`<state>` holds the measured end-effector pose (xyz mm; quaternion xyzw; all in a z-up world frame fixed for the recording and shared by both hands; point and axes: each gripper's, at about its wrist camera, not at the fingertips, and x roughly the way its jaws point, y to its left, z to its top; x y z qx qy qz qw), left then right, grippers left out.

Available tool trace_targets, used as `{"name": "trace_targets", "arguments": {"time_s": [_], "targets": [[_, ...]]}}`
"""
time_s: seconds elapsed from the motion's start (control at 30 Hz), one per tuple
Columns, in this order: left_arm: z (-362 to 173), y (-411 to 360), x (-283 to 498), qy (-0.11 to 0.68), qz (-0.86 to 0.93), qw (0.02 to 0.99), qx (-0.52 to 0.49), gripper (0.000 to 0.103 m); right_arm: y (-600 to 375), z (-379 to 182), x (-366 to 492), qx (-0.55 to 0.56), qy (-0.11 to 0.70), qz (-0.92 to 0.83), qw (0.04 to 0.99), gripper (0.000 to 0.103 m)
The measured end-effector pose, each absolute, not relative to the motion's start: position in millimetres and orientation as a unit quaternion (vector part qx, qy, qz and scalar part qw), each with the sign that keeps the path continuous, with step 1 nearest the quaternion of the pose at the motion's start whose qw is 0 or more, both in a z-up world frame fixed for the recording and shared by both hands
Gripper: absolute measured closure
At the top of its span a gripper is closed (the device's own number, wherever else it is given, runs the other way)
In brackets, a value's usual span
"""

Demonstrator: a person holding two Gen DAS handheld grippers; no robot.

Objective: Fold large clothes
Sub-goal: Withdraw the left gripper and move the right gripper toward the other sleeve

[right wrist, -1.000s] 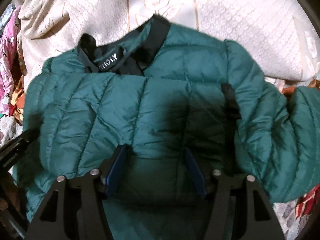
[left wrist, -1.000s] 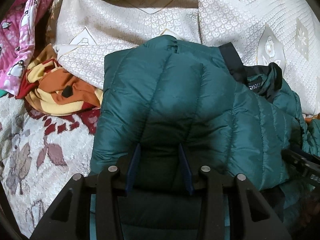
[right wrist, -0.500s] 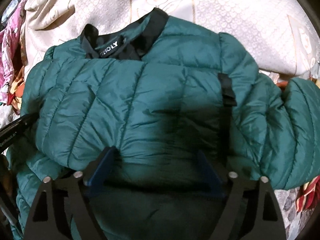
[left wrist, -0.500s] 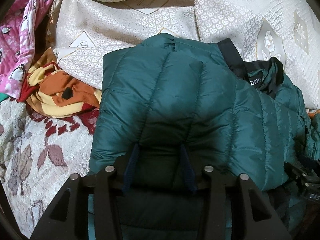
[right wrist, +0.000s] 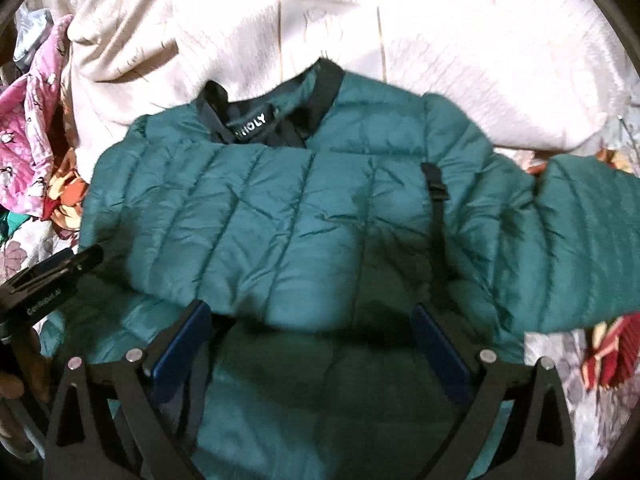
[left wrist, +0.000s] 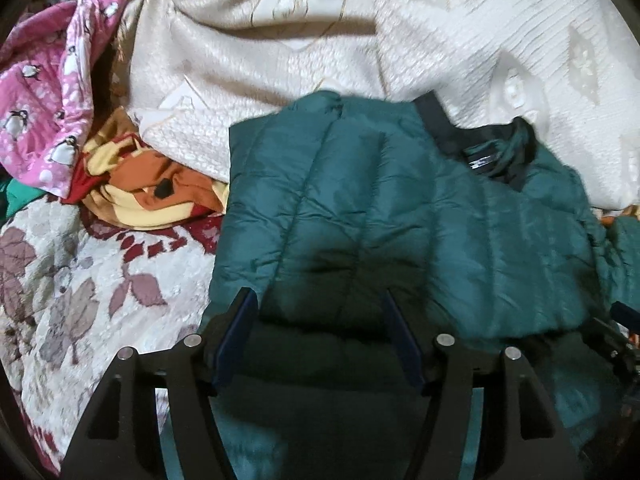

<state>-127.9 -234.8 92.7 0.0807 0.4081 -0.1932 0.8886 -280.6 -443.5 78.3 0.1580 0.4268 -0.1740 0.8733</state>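
Observation:
A dark green quilted puffer jacket [left wrist: 392,216] lies folded over itself on the bed, black collar and label at the far side [right wrist: 256,124]. It fills the middle of the right wrist view [right wrist: 288,220]; one sleeve sticks out to the right [right wrist: 588,240]. My left gripper [left wrist: 318,304] is open, its blue-padded fingers apart just above the near fold. My right gripper [right wrist: 310,316] is open wide over the same near fold, holding nothing. The left gripper's body shows at the left edge of the right wrist view [right wrist: 48,280].
A cream patterned quilt [left wrist: 360,40] lies bunched behind the jacket. A pink penguin-print cloth [left wrist: 44,92] and an orange, yellow and red cloth [left wrist: 160,192] lie to the left. A floral bedspread [left wrist: 80,280] covers the near left.
Both grippers have opened wider and drawn back from the jacket's near fold, which now lies released. The jacket has stayed folded in place.

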Motion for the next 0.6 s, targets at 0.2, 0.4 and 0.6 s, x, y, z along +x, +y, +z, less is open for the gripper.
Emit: {"name": "trace_targets", "arguments": {"time_s": [0.2, 0.4, 0.6], "targets": [[115.0, -230.2, -161.6, 0.385, -0.186, 0.900, 0.086, 0.058, -432.3, 94.3, -303.4, 0.175, 0.410, -0.192, 0.874, 0.001], [123.3, -229.7, -186.3, 0.372, -0.191, 0.903, 0.095, 0.058, -435.6, 93.5, -329.2, 0.182, 0.414, -0.209, 0.867, 0.001], [131.9, -232.0, -207.8, 0.364, -0.198, 0.906, 0.088, 0.058, -437.6, 96.7, -346.7, 0.190, 0.409, -0.221, 0.865, 0.001]]}}
